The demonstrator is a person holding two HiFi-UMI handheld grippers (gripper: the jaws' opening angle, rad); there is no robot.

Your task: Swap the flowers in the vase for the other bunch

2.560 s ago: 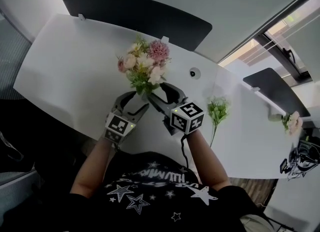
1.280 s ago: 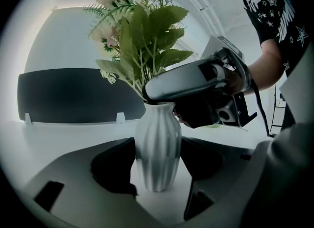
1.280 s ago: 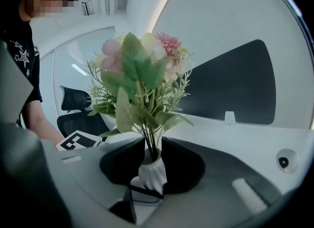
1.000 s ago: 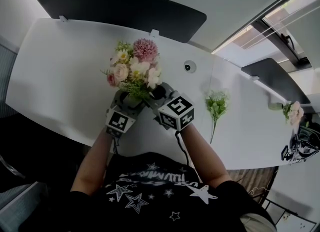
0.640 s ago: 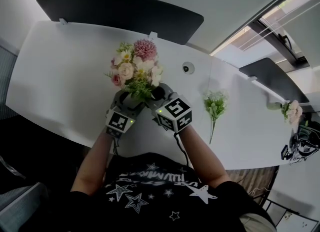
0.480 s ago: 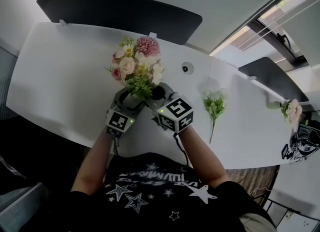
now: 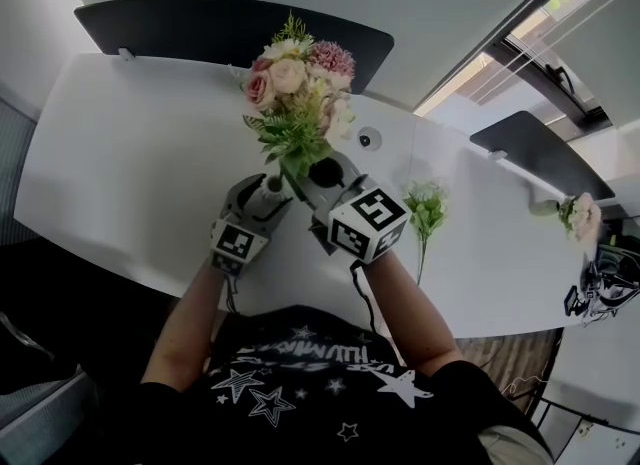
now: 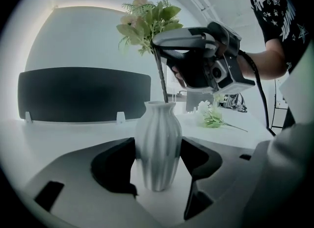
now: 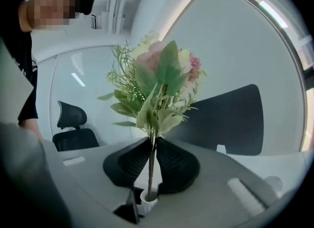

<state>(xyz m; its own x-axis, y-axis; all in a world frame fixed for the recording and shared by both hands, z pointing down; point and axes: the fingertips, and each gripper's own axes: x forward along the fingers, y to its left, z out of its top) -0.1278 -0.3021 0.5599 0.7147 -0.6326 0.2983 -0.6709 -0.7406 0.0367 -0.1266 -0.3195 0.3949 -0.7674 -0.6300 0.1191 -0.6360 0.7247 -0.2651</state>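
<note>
A white ribbed vase (image 8: 158, 143) stands on the white table (image 7: 130, 153). My left gripper (image 7: 262, 193) holds it, with a pad against each side of its belly. The pink and cream bouquet (image 7: 300, 88) is raised above the vase. My right gripper (image 7: 305, 175) is shut on its stem (image 9: 152, 168); the jaws have just been closing on that stem. The stem's lower end still dips into the vase mouth (image 9: 149, 196). The other bunch (image 7: 430, 215), green and white, lies flat on the table to the right, also seen as the bunch (image 8: 212, 116) in the left gripper view.
A dark partition panel (image 7: 230, 28) runs along the table's far edge. A round cable grommet (image 7: 370, 138) sits behind the vase. A second desk with its own panel (image 7: 540, 153) and a pink flower (image 7: 578, 215) lies far right. An office chair (image 9: 73, 129) stands beyond.
My right gripper has lifted the bouquet, so the flower heads now sit higher above the vase. The left gripper and the vase have stayed where they were.
</note>
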